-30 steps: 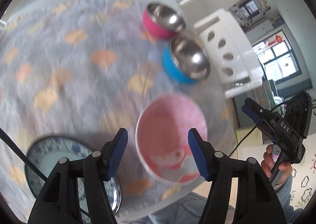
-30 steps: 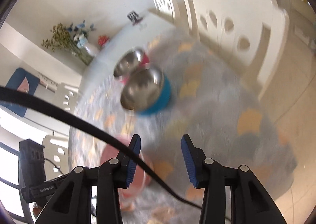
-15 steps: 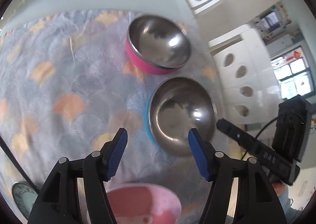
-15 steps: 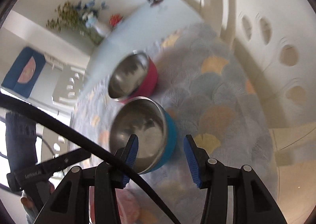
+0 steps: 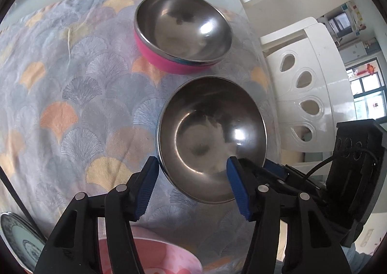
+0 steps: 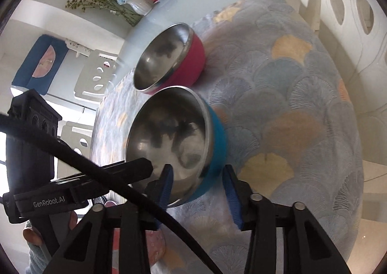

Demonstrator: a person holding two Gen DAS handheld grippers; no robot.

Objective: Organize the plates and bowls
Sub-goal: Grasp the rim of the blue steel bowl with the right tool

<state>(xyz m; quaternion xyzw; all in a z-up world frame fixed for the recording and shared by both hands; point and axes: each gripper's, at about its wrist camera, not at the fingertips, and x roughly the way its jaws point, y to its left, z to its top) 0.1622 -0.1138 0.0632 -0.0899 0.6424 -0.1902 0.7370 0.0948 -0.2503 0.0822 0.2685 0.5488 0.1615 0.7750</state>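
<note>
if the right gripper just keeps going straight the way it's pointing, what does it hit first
Most likely the blue steel bowl. The right gripper already straddles the bowl's near wall, one finger inside and one outside, jaws closing, so the rim sits right ahead. How much gap remains is hard to judge.

Between the blue pads of the left gripper (image 5: 192, 185) sits a steel bowl (image 5: 212, 137), silver-grey inside; the right gripper (image 6: 197, 188), black with blue pads too, shows its outer wall teal-blue. Just beyond it, a second steel bowl (image 5: 182, 30) wears a pink-red shell. Under both lies a tablecloth (image 5: 72, 95) — grey-blue fan scallops, scattered orange and yellow ones. Below the left gripper: a pink bowl (image 5: 154, 255), and a blue-and-white patterned plate (image 5: 18, 241) at its left.
</note>
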